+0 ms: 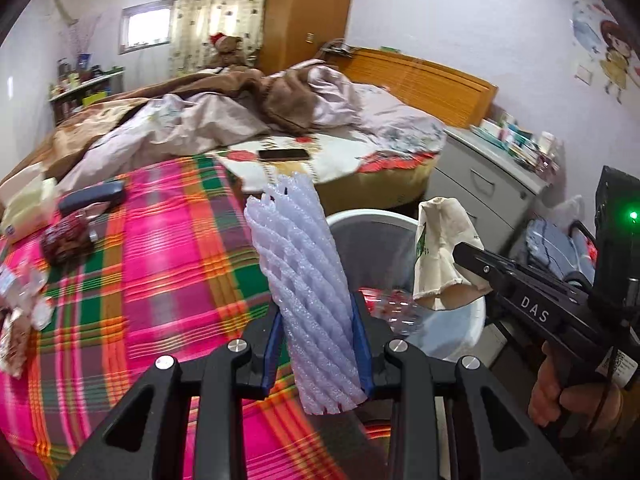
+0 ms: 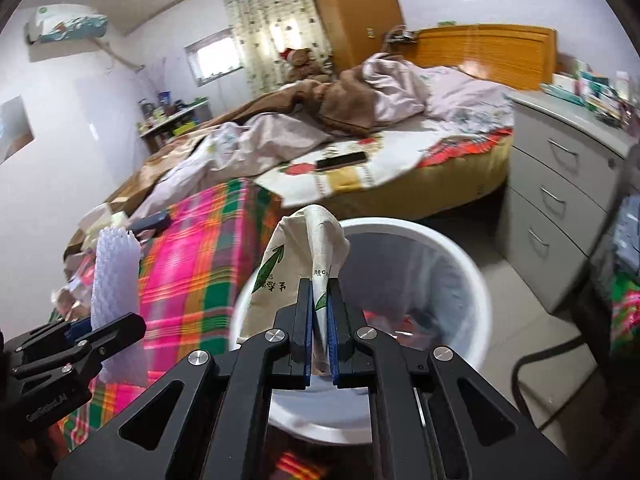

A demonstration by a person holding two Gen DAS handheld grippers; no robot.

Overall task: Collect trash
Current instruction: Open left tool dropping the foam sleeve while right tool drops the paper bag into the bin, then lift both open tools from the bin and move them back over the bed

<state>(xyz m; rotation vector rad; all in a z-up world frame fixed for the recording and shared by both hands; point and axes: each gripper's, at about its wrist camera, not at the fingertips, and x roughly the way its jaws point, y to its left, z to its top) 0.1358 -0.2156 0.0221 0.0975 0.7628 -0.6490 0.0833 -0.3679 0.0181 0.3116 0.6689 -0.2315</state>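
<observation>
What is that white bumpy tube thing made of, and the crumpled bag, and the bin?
The white tube in the left hand-held gripper looks like soft foam netting: matte, with a woven diamond mesh. The crumpled bag in the right hand-held gripper seems to be paper: cream, creased, with green print. The bin looks like smooth white plastic, slightly glossy.

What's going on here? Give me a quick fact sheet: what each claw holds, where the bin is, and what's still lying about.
left gripper: jaws shut on white foam net sleeve
right gripper: jaws shut on crumpled paper bag, over the bin
bin: white, beside the bed, some trash inside
still on plaid blanket: wrappers
phone: on the bed
</observation>
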